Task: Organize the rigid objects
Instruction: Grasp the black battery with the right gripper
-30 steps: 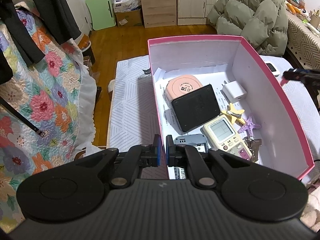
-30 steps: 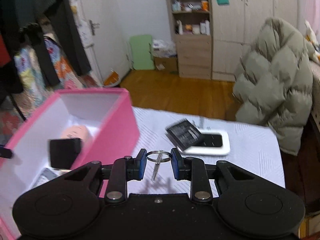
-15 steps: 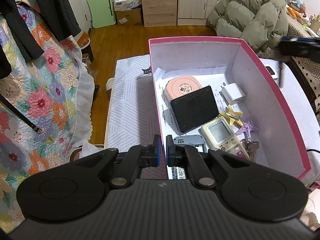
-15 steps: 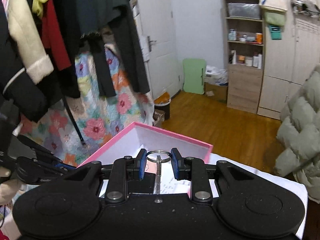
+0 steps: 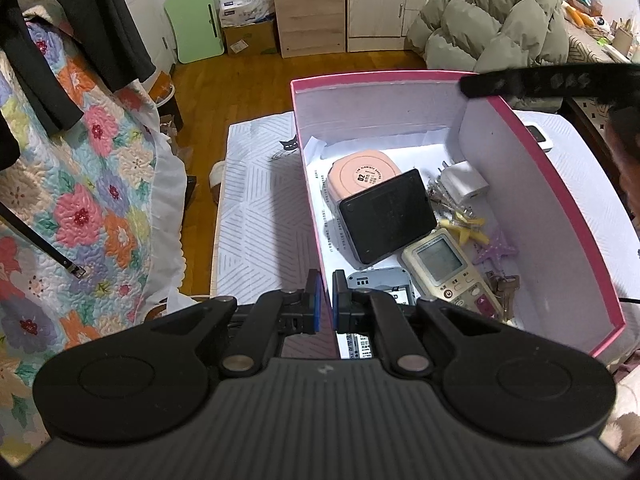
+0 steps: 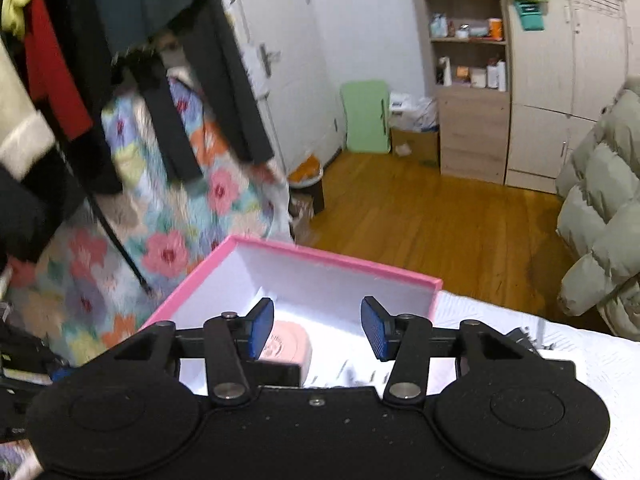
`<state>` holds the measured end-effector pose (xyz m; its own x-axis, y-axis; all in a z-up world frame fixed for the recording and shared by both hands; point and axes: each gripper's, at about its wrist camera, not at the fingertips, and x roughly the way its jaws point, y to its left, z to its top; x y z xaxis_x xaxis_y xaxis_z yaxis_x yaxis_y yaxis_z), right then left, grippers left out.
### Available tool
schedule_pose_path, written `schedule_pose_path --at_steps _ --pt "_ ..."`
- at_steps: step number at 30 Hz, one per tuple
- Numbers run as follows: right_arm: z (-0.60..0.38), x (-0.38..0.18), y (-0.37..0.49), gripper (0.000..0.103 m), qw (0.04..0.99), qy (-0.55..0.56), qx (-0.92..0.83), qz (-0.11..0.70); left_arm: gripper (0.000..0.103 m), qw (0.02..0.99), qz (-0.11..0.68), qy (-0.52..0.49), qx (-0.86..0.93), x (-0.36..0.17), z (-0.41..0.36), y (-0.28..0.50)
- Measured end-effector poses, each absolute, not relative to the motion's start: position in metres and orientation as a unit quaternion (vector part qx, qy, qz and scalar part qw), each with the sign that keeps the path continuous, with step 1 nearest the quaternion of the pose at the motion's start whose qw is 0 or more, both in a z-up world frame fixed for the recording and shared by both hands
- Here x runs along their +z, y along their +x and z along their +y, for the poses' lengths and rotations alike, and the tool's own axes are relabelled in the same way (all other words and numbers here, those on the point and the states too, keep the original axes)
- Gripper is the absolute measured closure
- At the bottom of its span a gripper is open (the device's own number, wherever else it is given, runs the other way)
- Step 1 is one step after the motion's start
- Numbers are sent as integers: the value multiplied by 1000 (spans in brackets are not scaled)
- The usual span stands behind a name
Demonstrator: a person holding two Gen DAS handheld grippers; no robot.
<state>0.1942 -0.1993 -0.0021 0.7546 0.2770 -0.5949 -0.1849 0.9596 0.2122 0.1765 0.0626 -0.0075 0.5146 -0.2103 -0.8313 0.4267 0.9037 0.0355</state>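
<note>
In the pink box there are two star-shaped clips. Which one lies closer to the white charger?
The yellow star clip, just below the white charger. The purple star clip lies beyond it, beside the remote.

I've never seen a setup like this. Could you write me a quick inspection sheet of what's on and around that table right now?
Surface: table under a white patterned cloth.
Job's things: pink box holding a peach round case, black device, white charger, remote control, star-shaped clips, keys.
Clutter: white phone-like item beyond the box.
Grippers: left tool pinches the box's near wall; right tool open, empty, above the box.
Cables: thin dark one at the right edge.
Surroundings: floral quilt, green puffer coat, wooden floor.
</note>
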Motion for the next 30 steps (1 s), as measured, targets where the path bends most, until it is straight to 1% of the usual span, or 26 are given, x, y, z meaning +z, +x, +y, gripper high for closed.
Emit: schedule_pose_path --at_steps 1,3,8,13,15,17,20,25,28,30 --pt "-206 0 189 41 937 75 119 319 99 862 456 119 -186 -8 63 176" --pt "-221 0 182 36 944 73 106 304 99 862 456 120 -187 -8 64 176" --pt "-261 -3 175 36 937 41 62 340 98 861 456 119 -190 -8 65 177" --pt "-304 -17 188 36 899 55 71 428 98 862 456 118 -189 -8 65 177" --pt "-312 -29 194 36 881 23 67 468 98 862 457 116 -187 -8 65 177" --pt "-318 -40 198 36 879 -9 45 474 98 862 457 116 -187 -8 65 177" --pt "-328 -57 208 36 881 -11 28 473 98 862 458 114 -187 -8 66 177" --pt "-317 -74 220 36 884 -45 72 461 98 858 464 112 -188 -7 66 178" --pt "-305 -87 238 36 869 -67 76 484 98 854 468 118 -193 -7 64 180" --pt "-296 -94 251 35 865 -108 61 487 98 852 469 126 -194 -6 63 181"
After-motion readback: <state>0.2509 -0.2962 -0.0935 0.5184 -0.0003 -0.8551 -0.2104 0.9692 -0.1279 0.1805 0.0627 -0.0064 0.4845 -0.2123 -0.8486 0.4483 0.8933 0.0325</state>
